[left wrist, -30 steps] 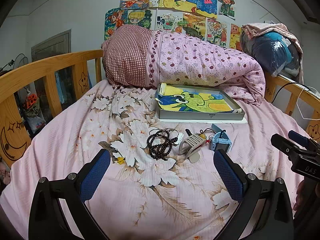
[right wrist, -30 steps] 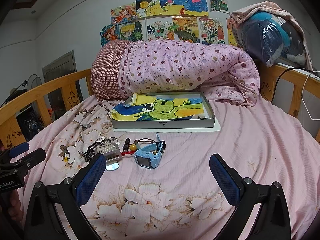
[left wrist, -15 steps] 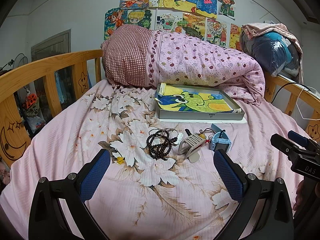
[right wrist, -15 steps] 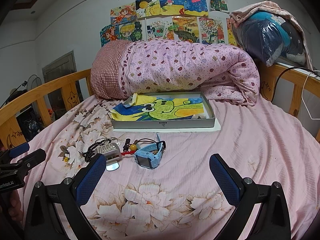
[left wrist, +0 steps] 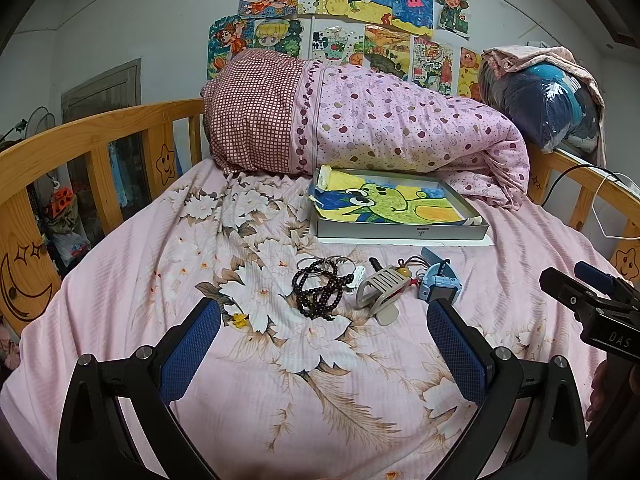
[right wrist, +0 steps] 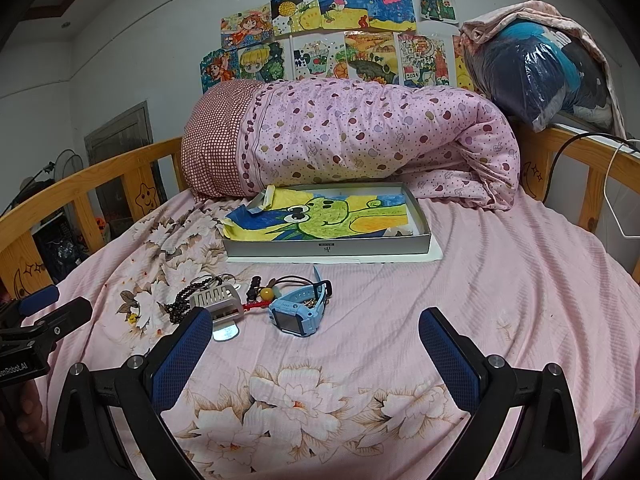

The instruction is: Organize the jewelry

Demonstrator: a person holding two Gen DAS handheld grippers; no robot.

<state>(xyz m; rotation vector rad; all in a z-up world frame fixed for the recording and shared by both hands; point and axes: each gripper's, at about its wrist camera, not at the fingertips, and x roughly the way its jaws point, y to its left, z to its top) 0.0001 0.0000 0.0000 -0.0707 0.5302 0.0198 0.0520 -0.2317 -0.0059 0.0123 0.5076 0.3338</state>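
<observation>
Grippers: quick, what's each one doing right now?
Left gripper: open, holding nothing, above the bedsheet.
Right gripper: open, holding nothing.

rolled quilt (left wrist: 360,124), drawings on wall (right wrist: 340,20), wooden bed rail (left wrist: 100,128)

I am in a child's bedroom at home: a wooden bed (left wrist: 100,136) with star carvings, a rolled pink quilt (left wrist: 400,136), crayon drawings (right wrist: 340,36) taped to the wall.

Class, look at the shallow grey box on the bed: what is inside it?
The grey box holds a crayon drawing of a green frog-like creature, its left edge curling over the rim. The drawing hides whatever may lie beneath it.
</observation>
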